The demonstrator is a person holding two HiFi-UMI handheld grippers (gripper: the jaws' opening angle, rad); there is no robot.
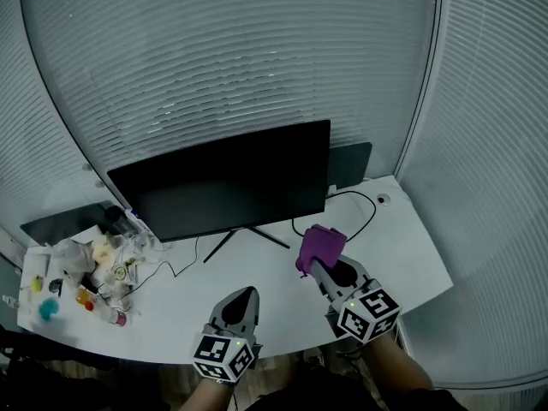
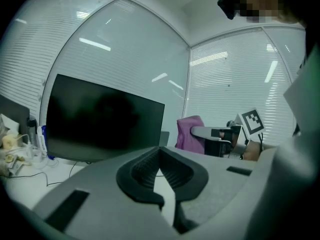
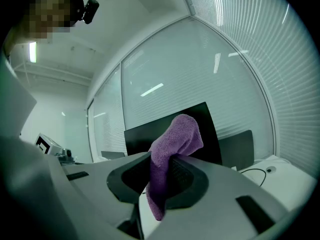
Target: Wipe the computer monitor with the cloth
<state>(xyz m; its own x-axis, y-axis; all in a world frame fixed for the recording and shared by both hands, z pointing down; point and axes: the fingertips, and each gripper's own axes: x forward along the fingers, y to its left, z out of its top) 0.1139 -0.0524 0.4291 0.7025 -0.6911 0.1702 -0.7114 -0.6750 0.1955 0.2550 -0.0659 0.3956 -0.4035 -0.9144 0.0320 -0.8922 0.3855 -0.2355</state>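
- The white desk carries the dark monitor in front of window blinds, with clutter at its left end.
- The right gripper is clamped on the purple cloth, near the monitor.
- The left gripper has its jaws together, empty.

The left gripper and the right gripper look the same. Each has a grey body that becomes narrow toward the tip. The inner sides of the jaws carry black ribbed pads. At the back of each gripper sits a white cube with black square markers, and a small green light shines near it. The person wears a pale top and a small black camera on the head.
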